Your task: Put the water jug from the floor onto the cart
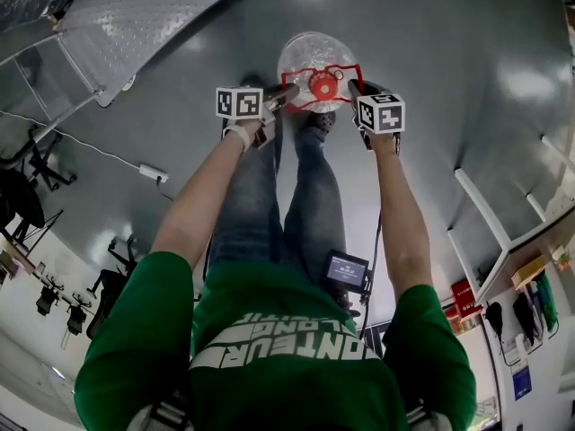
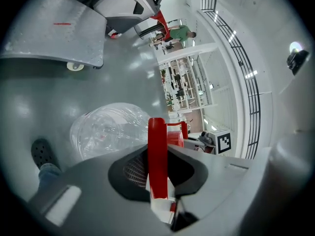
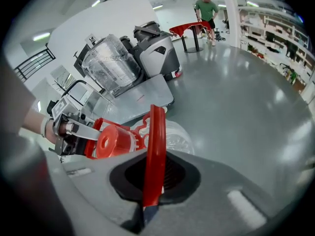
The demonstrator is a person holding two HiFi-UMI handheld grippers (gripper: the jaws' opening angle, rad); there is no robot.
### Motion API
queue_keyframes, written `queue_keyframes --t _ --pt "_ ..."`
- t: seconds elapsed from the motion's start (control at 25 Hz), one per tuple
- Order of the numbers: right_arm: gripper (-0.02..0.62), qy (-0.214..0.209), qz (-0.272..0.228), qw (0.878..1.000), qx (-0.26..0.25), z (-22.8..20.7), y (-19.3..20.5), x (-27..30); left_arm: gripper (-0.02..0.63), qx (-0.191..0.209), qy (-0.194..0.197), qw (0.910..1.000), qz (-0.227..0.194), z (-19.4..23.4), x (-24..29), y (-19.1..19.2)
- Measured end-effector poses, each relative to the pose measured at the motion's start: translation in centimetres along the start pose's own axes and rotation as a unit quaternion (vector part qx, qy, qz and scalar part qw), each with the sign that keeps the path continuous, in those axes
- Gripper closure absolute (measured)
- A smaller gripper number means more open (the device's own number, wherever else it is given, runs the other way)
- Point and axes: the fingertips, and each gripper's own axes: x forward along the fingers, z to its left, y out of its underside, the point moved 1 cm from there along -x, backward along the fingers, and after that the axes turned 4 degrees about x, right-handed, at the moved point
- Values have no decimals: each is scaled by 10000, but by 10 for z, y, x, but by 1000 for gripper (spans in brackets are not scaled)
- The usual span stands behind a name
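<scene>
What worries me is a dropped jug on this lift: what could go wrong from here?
1. The left tool and right tool each pinch only a thin strip of the red handle; it may slip, or the water jug may tilt if one side lags.
2. The jug hangs close to the person's shoes; a drop could hit them.
3. The cart has a caster and might roll on contact.

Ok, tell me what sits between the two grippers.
In the head view, the red cap of the water jug sits between the left gripper and right gripper, each clamped on its red handle.
</scene>
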Motion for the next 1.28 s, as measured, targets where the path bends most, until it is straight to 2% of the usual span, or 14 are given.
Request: queue_keyframes --t 0.12,0.6,0.76,0.96,1.28 --pt "603 -14 -113 9999 -36 5 -15 -18 535 77 89 9999 -80 -20 -6 -10" --pt "603 -59 -443 9989 -172 43 -70 -111 535 -109 478 9985 -260 -118 -44 -46" --pt "603 -73 -569 9983 -89 59 -86 -139 536 40 642 9974 -339 -150 -64 -59" --pt "603 -59 -663 9978 -4 76 -102 -176 535 170 855 9951 -472 -191 -84 -70" --pt "603 -186 -1011 9946 -148 111 -153 -230 537 126 1272 9882 -842 -252 -118 -108"
